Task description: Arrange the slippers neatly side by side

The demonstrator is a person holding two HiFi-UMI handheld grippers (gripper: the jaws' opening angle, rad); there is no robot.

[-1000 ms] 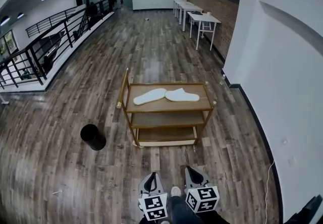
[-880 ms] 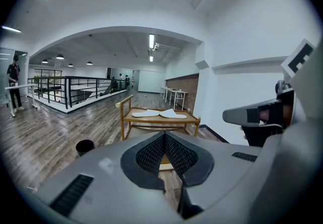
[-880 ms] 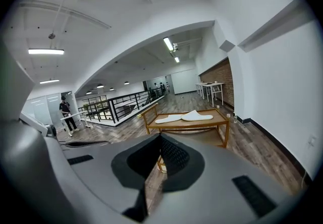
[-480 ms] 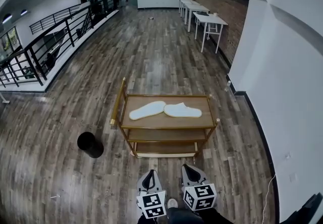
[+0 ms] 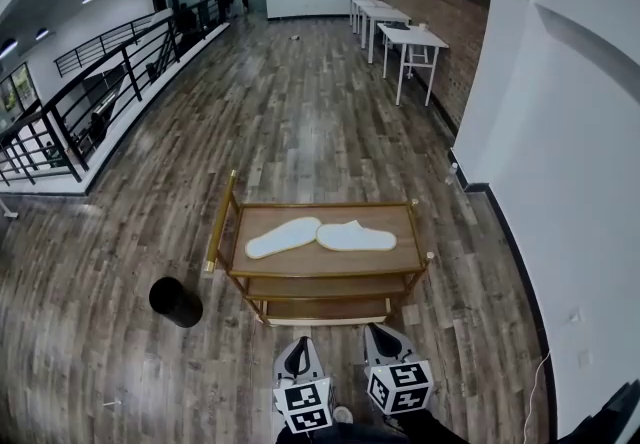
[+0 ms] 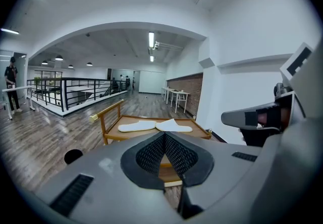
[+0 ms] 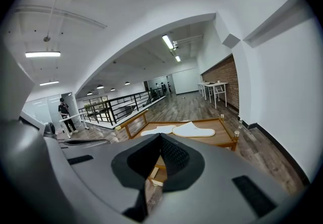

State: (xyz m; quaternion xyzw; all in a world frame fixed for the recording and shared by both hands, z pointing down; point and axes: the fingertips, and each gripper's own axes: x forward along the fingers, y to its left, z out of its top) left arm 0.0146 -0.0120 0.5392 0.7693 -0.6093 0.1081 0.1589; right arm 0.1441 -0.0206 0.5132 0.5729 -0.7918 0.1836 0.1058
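Slippers (image 5: 283, 237): two, atop one cart (image 5: 400, 258); left gripper (image 5: 299, 352), right gripper (image 5: 383, 344) fingers together, empty.

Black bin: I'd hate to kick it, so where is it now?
In the head view the black bin stands on the wood floor, left of the cart and clear of it.

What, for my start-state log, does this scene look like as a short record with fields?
surface: wooden three-shelf cart with gold-coloured frame
slippers: left flat white slipper and right flat white slipper, both on the top shelf, inner ends meeting, angled in a shallow V, not parallel
left gripper: shut, empty, short of the cart
right gripper: shut, empty, short of the cart
nearby: black round bin standing left of the cart
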